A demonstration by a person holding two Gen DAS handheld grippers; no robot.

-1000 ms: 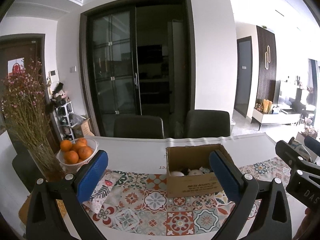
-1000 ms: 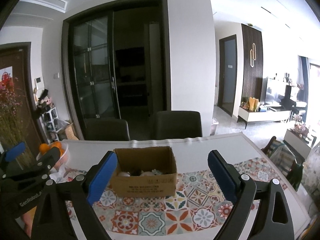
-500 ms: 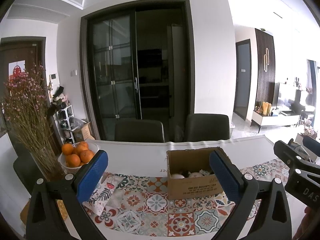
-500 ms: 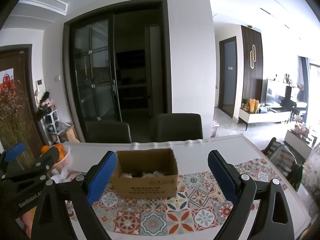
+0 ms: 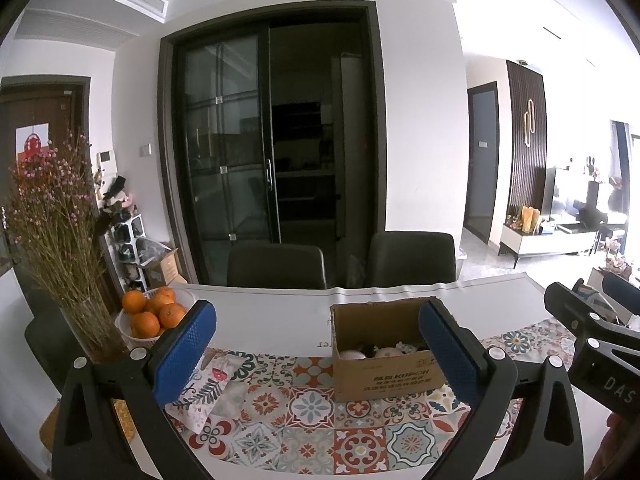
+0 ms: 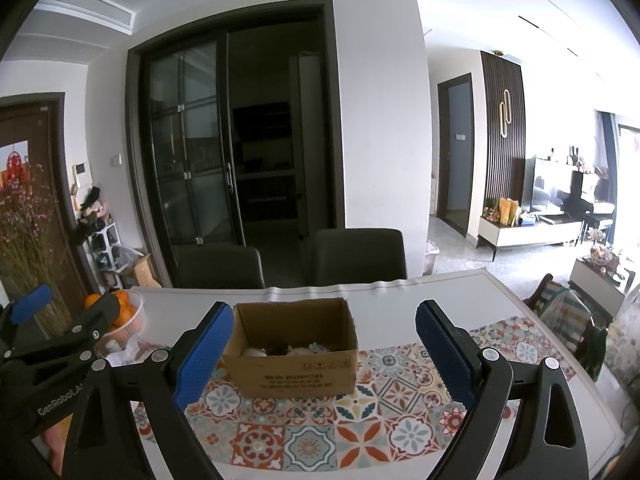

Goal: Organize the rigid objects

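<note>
1. Both tools are held up above the table, side by side and facing the cardboard box. The left gripper has its blue fingers spread wide with nothing between them. Same goes for the right gripper — pads far apart, holding nothing.

2. The box sits open-topped on the patterned tile mat, roughly mid-table. Inside it there are a few pale rounded items plus something darker between them. Can't make out what they actually are, since only their tops peek over the near wall.

3. Progress-wise, the mat around the box looks bare in both views — no loose rigid bits that I can spot. So this fits two readings: everything has been gathered into the box and the job's basically wrapped, or the stuff in the box is what's meant to come out and get arranged. One moment doesn't settle it.

4. Other things around: a white basket of oranges and a vase of dried flowers off at the left end, with a floral cloth lying near them. They're well apart from the box, and neither gripper is near them.
</note>
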